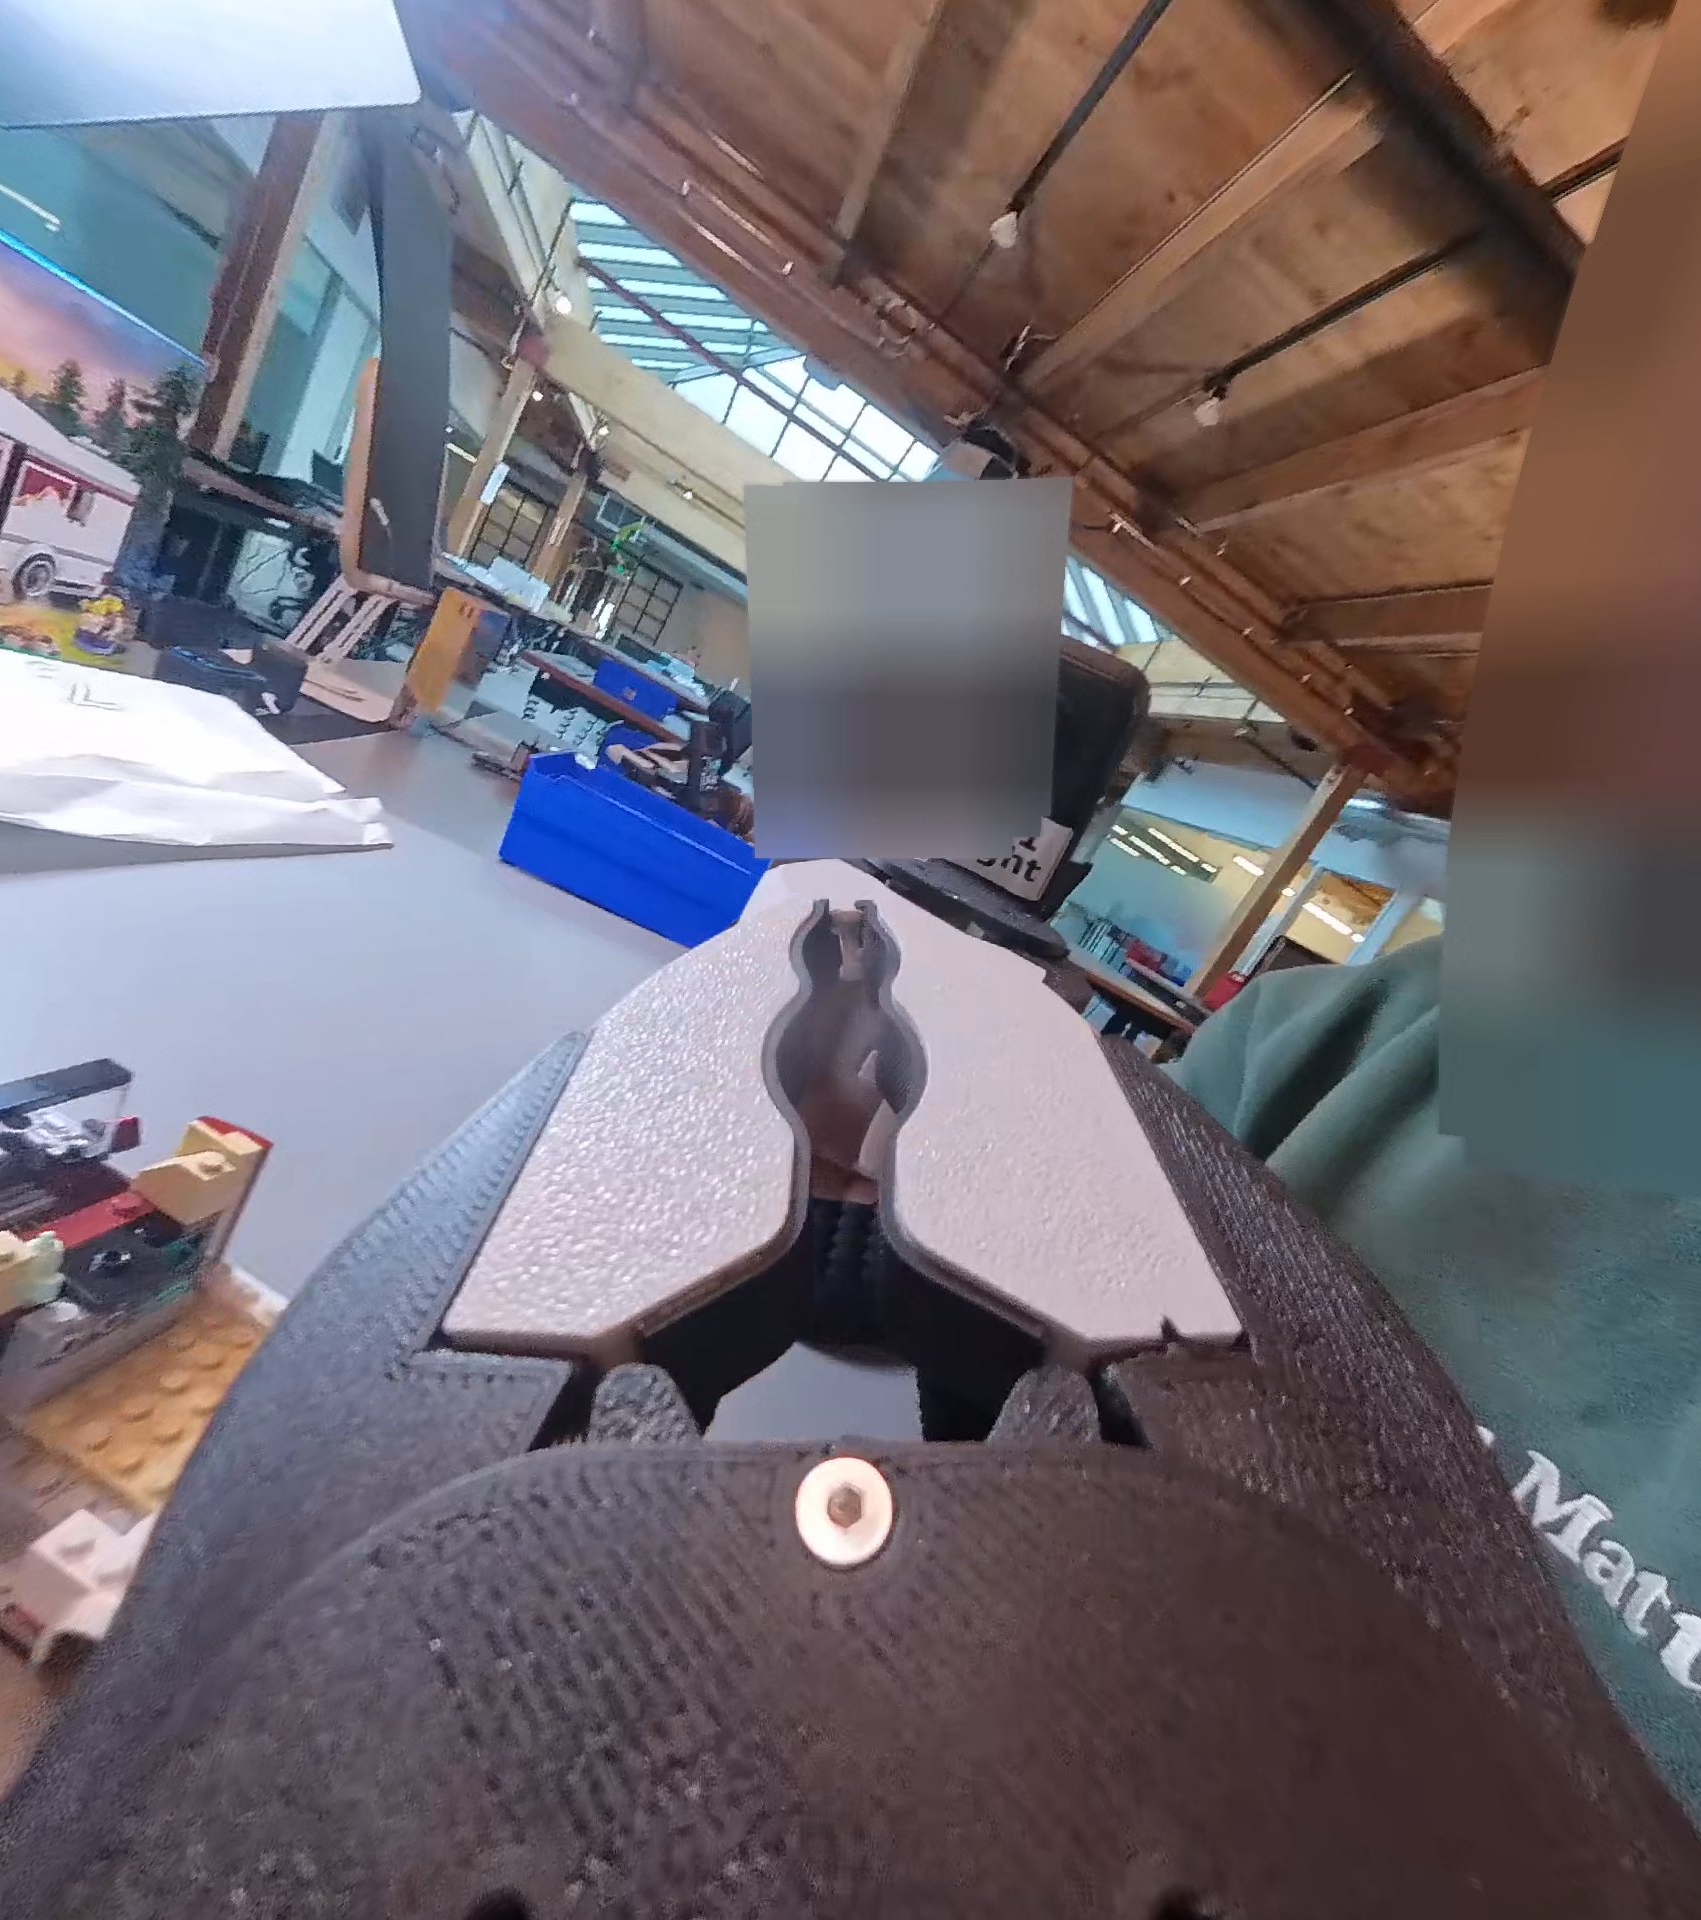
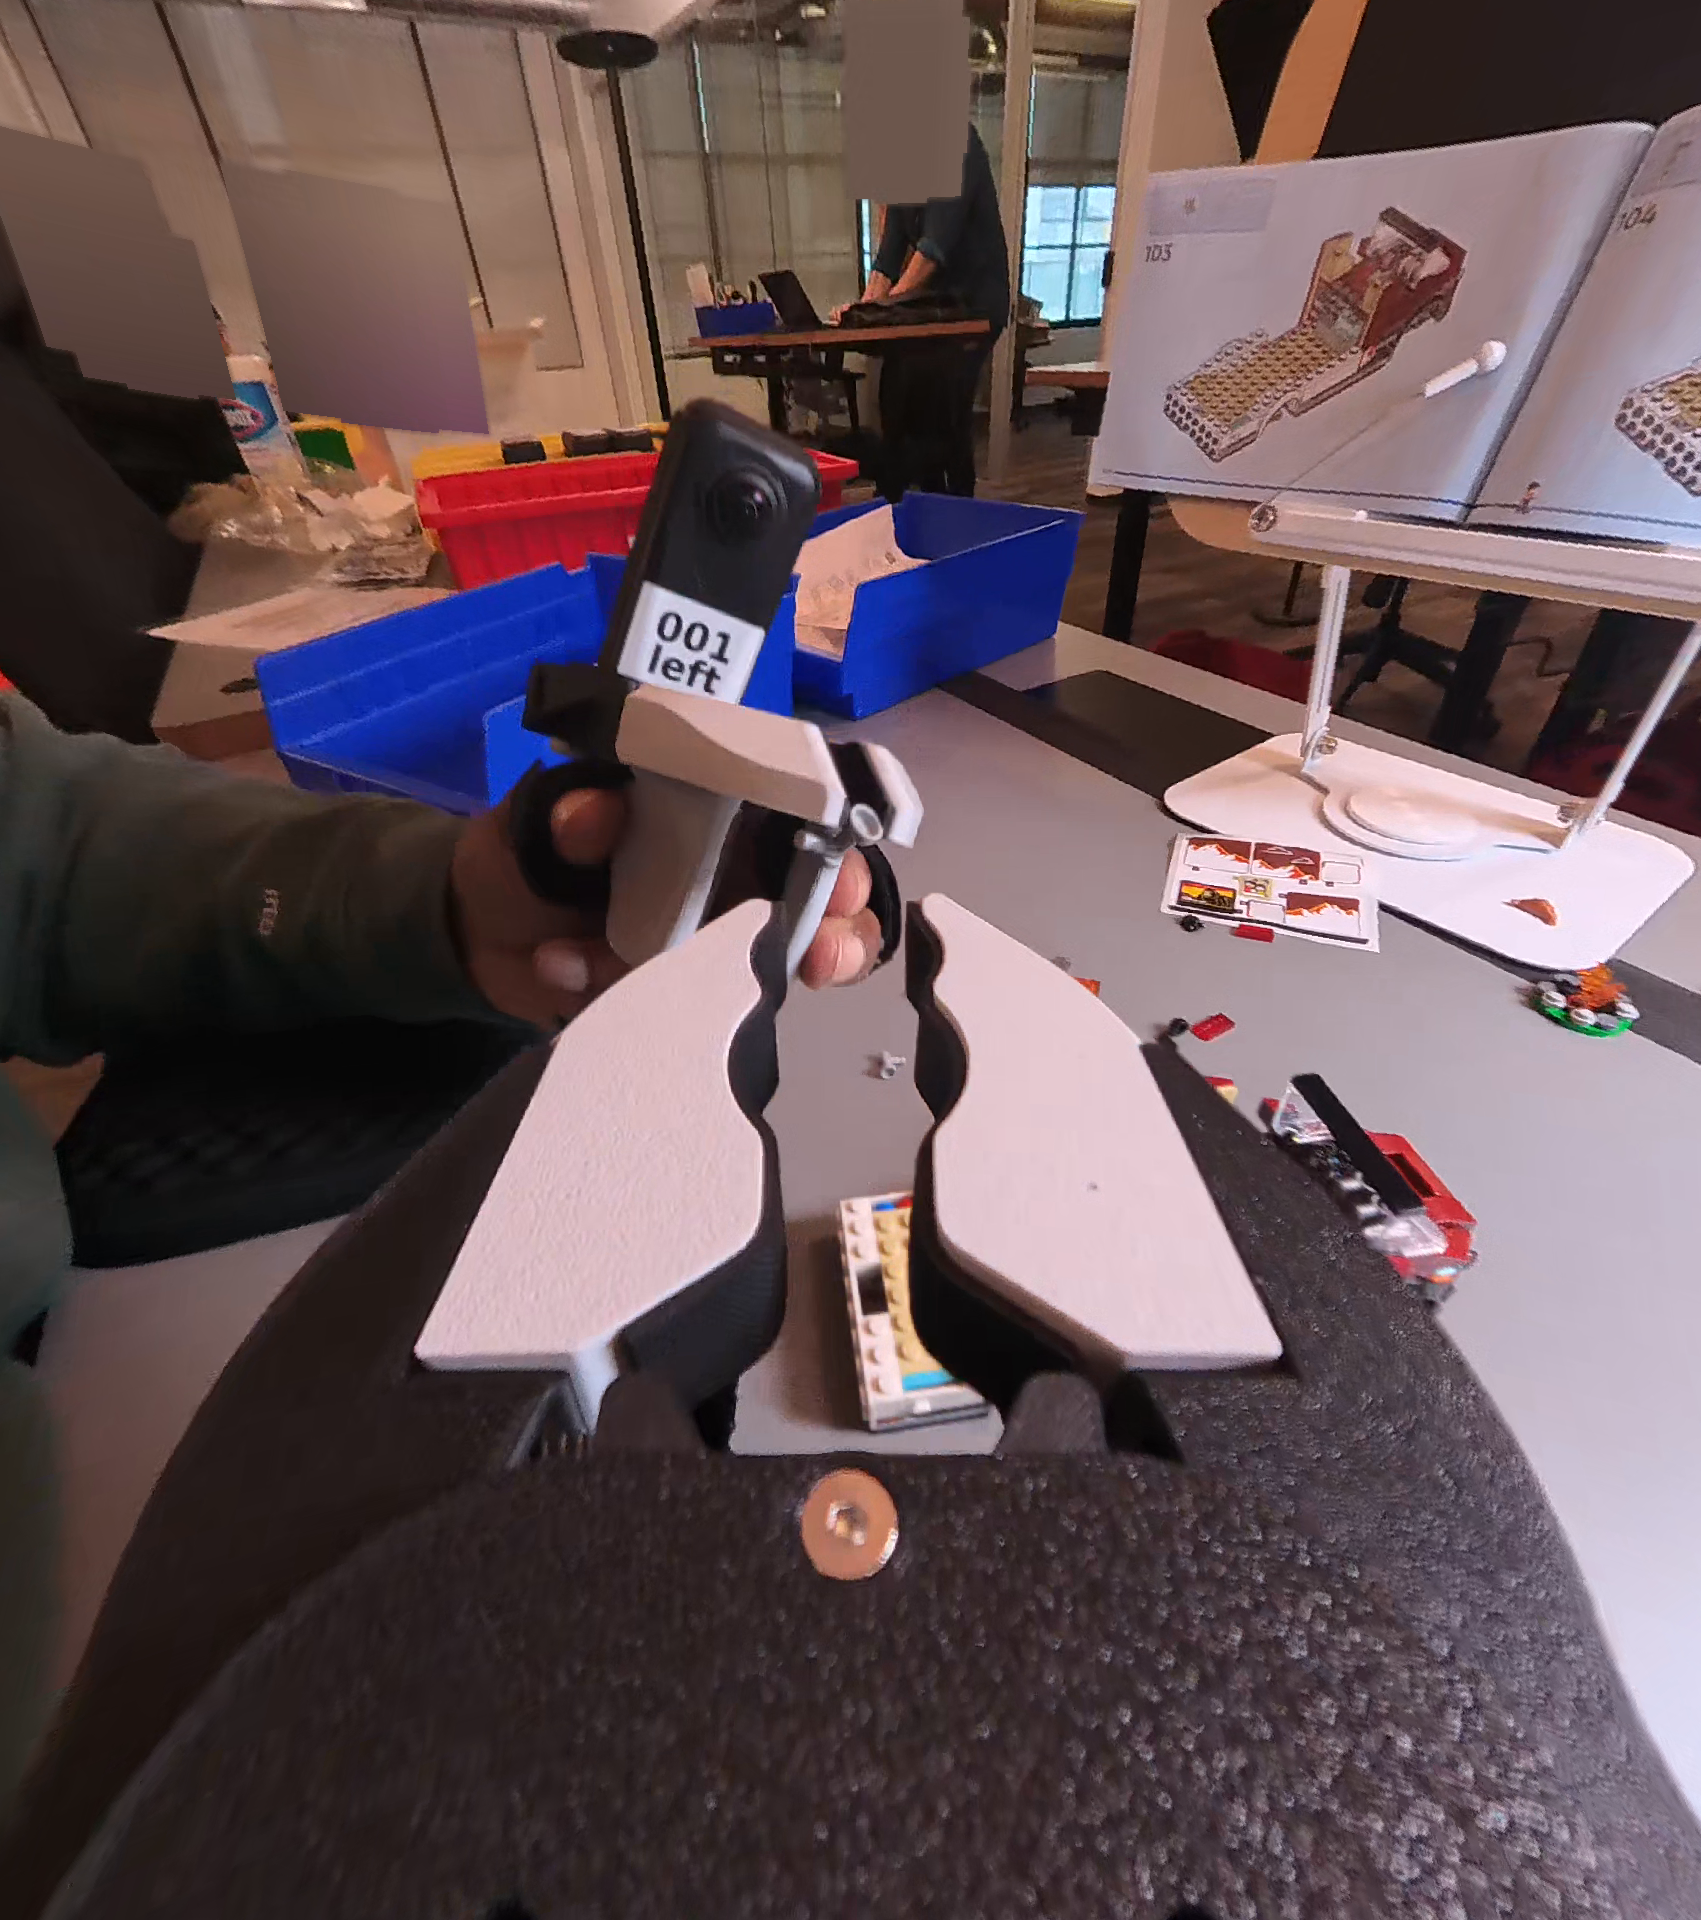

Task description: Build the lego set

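Note:
My left gripper (image 1: 846, 920) is shut on a thin light-grey lego rod piece and held up off the table. In the right wrist view, the left gripper (image 2: 861, 821) pinches the rod (image 2: 818, 902) at its top end, and the rod hangs down and to the left. My right gripper (image 2: 841, 920) is open and empty, just in front of that rod. The lego vehicle build, with a tan floor, white edge and dark red cab, lies on the grey table at the lower left of the left wrist view (image 1: 67, 1268) and under my right gripper (image 2: 882, 1309), its red cab (image 2: 1386, 1195) to the right.
An open instruction book (image 2: 1428, 312) stands on a white stand (image 2: 1428, 831) at the back right, with a sticker sheet (image 2: 1272, 894) in front. Blue bins (image 2: 513, 675) and a red bin (image 2: 555, 509) sit behind. Small loose pieces (image 2: 1212, 1027) lie about. A white paper bag (image 1: 98, 748) lies far left. Left and right tips are no more than a few centimetres apart.

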### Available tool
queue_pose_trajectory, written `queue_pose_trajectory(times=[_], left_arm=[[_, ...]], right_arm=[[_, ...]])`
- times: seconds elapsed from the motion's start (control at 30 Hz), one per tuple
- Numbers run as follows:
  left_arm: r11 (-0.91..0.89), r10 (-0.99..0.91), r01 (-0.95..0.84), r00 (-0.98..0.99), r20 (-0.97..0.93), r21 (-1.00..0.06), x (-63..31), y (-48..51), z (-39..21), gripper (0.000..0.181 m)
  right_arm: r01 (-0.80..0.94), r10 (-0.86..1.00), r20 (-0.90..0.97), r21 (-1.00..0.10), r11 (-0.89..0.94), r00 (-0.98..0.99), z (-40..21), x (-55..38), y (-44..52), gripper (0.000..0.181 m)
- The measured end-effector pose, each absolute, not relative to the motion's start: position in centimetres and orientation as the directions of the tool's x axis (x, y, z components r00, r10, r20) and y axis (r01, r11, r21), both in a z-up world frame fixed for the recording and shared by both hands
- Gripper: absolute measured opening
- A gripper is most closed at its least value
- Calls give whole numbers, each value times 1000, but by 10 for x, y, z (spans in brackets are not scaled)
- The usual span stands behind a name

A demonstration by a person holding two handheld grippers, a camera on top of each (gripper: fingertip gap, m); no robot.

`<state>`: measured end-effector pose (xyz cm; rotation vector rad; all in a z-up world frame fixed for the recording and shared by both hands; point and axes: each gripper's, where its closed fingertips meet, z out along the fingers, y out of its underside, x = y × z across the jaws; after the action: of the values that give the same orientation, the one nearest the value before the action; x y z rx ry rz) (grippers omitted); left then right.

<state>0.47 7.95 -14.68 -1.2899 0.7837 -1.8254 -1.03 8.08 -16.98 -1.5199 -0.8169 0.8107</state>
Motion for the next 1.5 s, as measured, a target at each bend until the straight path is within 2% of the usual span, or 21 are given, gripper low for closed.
queue_pose_trajectory(times=[0.27, 0.43, 0.6, 0.8, 0.97, 1.3, 1.5], left_arm=[[-537, -842, 268, -218, 493, -800, 3, 79, -152, 6], [-528, -849, 250, -201, 489, -812, 3, 82, -158, 5], [-471, -881, 198, -161, 445, -860, 3, 81, -167, 4], [-349, -936, 18, -54, 347, -937, 4, 84, -189, 16], [-495, -864, -34, -85, 496, -868, 8, 82, -199, 14], [-541, -837, -91, -34, 546, -836, 10, 83, -210, 6], [-523, -851, -85, -12, 525, -848, 10, 84, -210, 6]], right_arm=[[-126, 878, -266, -964, -235, 397, -165, -18, 78, 9], [-134, 873, -280, -960, -247, 398, -167, -11, 82, 4], [-7, 882, -147, -987, -161, 447, -176, -8, 83, 5], [291, 878, 160, -957, 24, 452, -197, -1, 82, 4], [512, 786, 461, -831, 219, 411, -211, 0, 85, 4], [637, 684, 626, -710, 301, 374, -220, 1, 90, 4], [648, 665, 646, -696, 311, 375, -220, 2, 92, 5]])
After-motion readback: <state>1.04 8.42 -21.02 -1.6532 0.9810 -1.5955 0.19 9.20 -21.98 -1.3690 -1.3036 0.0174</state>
